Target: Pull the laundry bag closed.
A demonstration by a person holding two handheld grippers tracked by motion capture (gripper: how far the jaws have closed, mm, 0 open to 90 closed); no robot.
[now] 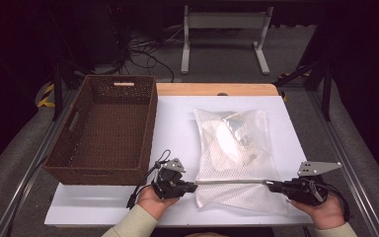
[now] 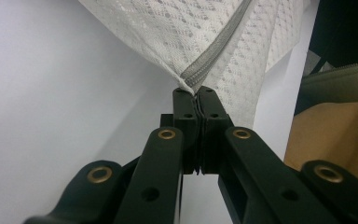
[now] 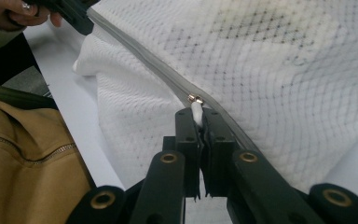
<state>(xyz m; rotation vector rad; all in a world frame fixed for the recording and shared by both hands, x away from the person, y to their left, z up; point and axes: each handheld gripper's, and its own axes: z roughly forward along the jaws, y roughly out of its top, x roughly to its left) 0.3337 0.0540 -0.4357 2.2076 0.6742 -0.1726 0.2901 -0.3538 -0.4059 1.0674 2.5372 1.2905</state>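
White mesh laundry bag [image 1: 233,155] is lying on the desk [image 1: 177,128], just right of the brown wicker basket [image 1: 106,128]. The left claw [image 1: 195,186] is clamping the zipper's end at the bag's near corner, while the right claw [image 3: 200,122] is pinching the zipper pull [image 3: 196,106]. Soft and limp, the bag is likely bunching unless held taut; the pull and seam are offering the firmest holds.
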